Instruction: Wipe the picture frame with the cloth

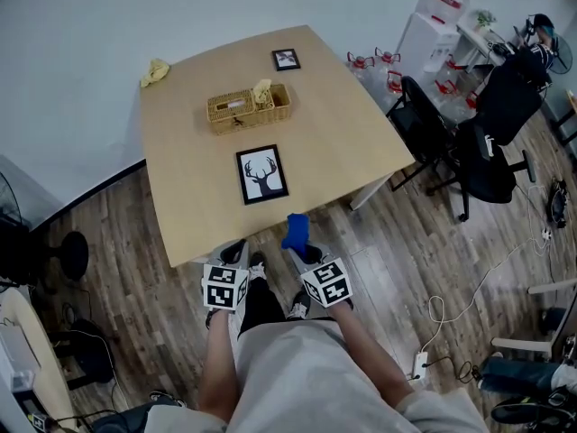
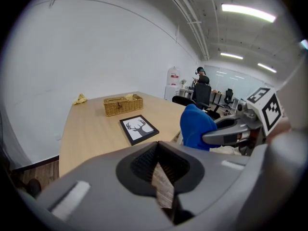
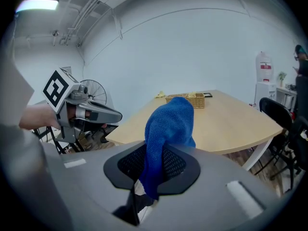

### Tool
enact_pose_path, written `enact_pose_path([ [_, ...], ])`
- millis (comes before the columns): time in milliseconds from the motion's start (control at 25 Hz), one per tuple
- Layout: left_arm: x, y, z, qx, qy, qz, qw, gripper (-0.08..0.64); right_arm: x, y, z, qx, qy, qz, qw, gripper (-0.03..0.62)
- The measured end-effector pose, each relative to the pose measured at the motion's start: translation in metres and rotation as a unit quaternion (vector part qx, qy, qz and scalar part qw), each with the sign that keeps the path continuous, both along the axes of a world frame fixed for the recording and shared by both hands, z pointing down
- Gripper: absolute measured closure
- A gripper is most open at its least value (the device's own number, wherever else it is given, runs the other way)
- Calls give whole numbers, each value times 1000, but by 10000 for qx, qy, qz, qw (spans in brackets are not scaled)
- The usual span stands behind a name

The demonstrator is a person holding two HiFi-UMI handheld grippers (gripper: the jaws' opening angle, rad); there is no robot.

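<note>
A black picture frame with a deer print lies flat on the wooden table, near its front edge; the left gripper view shows the frame too. My right gripper is shut on a blue cloth, which stands up from its jaws just off the table's front edge. The blue cloth fills the middle of the right gripper view. My left gripper hangs beside it, left of the cloth, below the table edge. Its jaws are shut with nothing between them.
A wicker basket sits mid-table, with a small second frame and a yellow rag at the far edge. Black office chairs and water bottles stand to the right. A fan and cables are on the floor.
</note>
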State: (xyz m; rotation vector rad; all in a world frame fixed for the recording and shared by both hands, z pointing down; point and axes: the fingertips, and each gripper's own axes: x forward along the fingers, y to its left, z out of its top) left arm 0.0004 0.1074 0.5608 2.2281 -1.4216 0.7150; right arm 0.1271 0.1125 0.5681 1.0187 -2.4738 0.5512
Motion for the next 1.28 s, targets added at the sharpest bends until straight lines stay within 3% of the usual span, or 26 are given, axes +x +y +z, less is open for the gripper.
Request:
enact_pose_path([
  [640, -2, -7, -7, 39, -78, -73, 9999, 508, 14, -15, 1, -102, -285, 206, 9993, 538],
  [1280, 6, -7, -2, -14, -76, -1, 10000, 508, 15, -15, 1, -108, -93, 116, 9998, 538],
])
